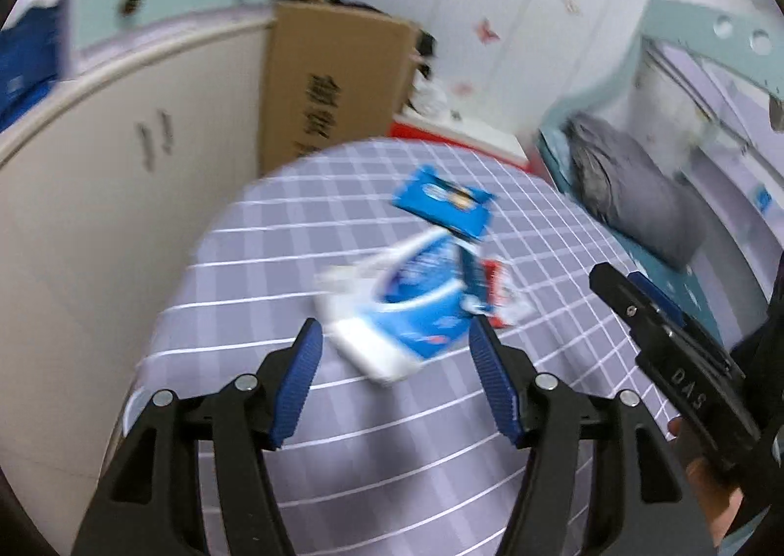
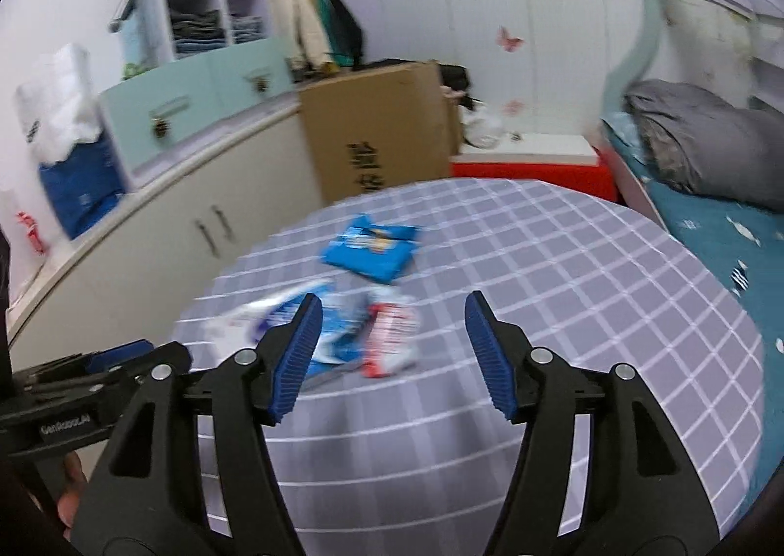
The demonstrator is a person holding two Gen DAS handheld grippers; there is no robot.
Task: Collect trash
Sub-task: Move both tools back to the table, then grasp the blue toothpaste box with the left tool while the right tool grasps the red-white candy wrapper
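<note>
Near the middle of the checked tabletop (image 2: 563,291) we see the trash: a blue-white wrapper (image 1: 411,311), a red-white wrapper (image 2: 392,335) touching it, and a blue packet (image 1: 443,203) toward the far edge. Our left tool (image 1: 396,345) and right tool (image 2: 392,326) stand apart, empty, short of the pile.

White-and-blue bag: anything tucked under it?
The white-and-blue bag overlaps a red wrapper's edge on the checked cloth. Anything else beneath stays hidden; the frames are blurred.
</note>
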